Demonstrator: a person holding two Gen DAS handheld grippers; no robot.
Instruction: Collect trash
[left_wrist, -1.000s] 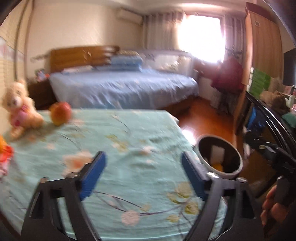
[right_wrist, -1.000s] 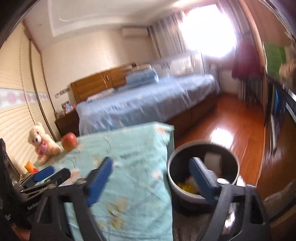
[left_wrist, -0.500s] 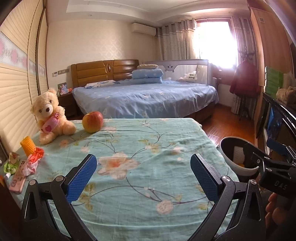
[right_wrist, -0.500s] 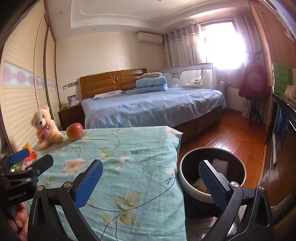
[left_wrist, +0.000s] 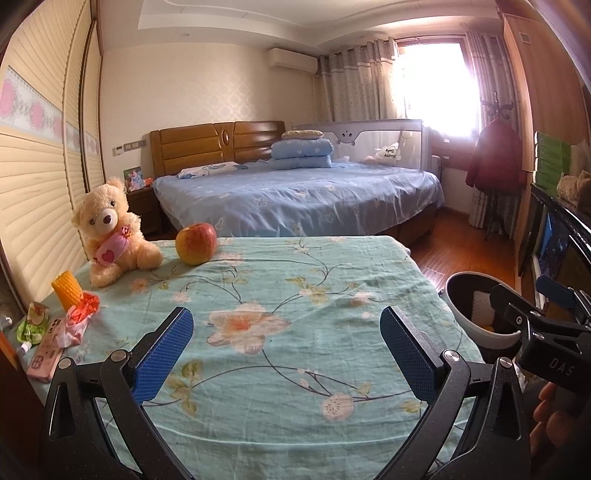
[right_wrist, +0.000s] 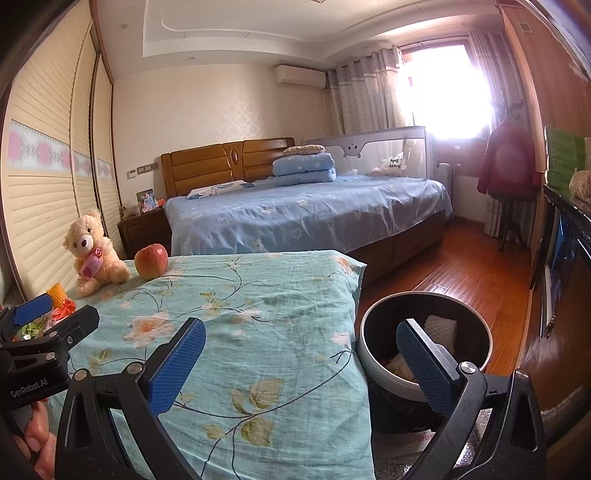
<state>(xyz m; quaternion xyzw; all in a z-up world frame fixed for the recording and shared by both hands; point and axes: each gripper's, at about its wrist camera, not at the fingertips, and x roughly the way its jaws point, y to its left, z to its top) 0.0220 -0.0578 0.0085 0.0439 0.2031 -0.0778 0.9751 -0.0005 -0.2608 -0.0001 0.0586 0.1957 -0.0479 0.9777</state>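
Left wrist: left gripper (left_wrist: 286, 354) gaping above tablecloth (left_wrist: 295, 295); wrappers (left_wrist: 79, 319) probably trash.

Both grippers just hang side by side, tilted a bit downward. The left gripper (left_wrist: 286, 350) has its blue pads spread as wide as they go, nothing between them. Right gripper (right_wrist: 301, 363) is the same, wide open and empty. A hand (left_wrist: 550, 421) grips its handle at the right edge.
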